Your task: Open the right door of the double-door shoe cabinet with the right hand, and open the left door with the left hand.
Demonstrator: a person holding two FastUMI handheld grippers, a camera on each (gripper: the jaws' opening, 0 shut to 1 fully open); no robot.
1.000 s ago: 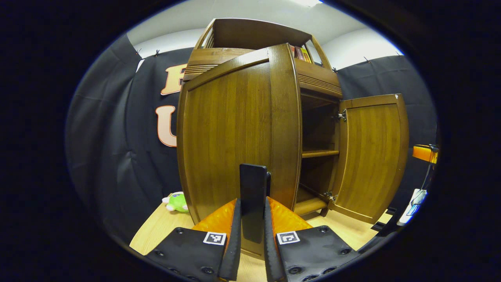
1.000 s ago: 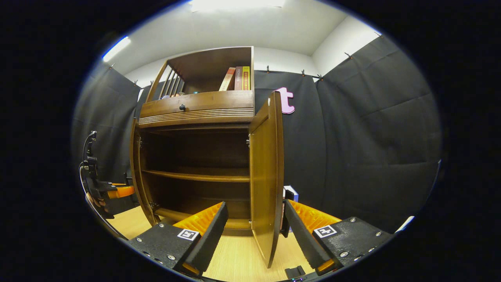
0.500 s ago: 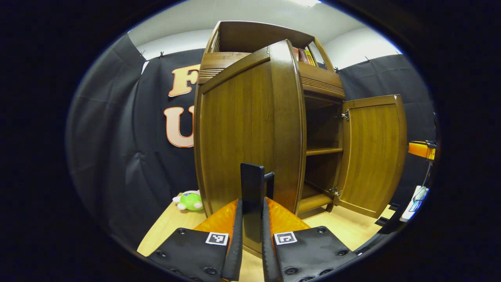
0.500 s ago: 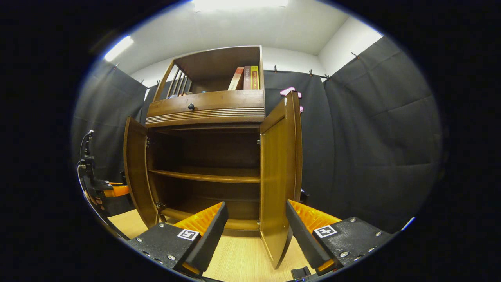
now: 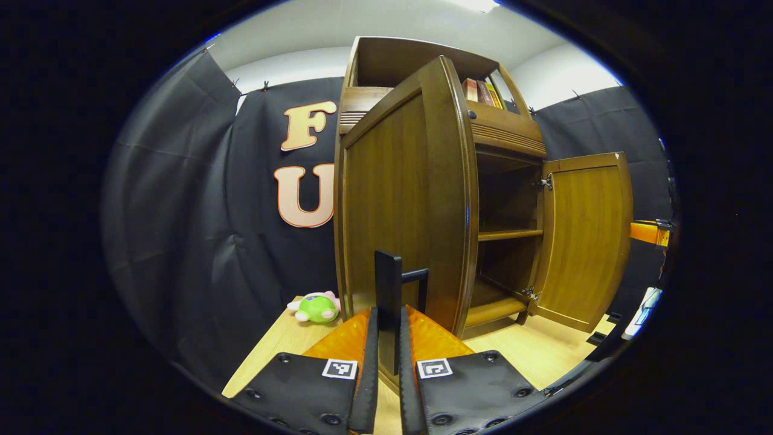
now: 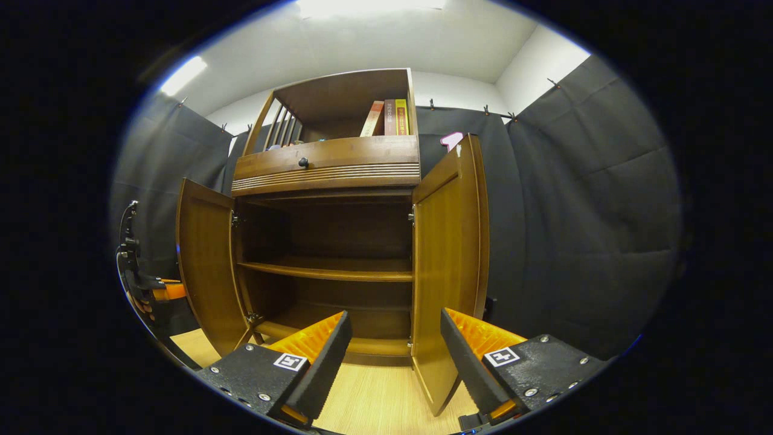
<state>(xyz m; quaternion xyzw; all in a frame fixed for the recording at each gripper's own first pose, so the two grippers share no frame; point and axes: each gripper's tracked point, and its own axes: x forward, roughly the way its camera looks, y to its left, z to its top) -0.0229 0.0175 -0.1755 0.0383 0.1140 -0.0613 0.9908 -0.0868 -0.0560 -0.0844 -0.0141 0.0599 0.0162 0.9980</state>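
Left gripper (image 5: 386, 362) pinches handle (image 5: 389, 296) of left door (image 5: 410, 199), using it as lever to swing door wide; right gripper (image 6: 392, 356) spread, apart from open right door (image 6: 450, 254); cabinet (image 6: 326, 241) shelves exposed

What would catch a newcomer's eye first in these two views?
The brown wooden double-door shoe cabinet stands with both doors swung open, baring its dark shelves. In the left gripper view the left tongs are shut on the left door's black bar handle; a green plush toy lies beside the cabinet.

No legible text or labels
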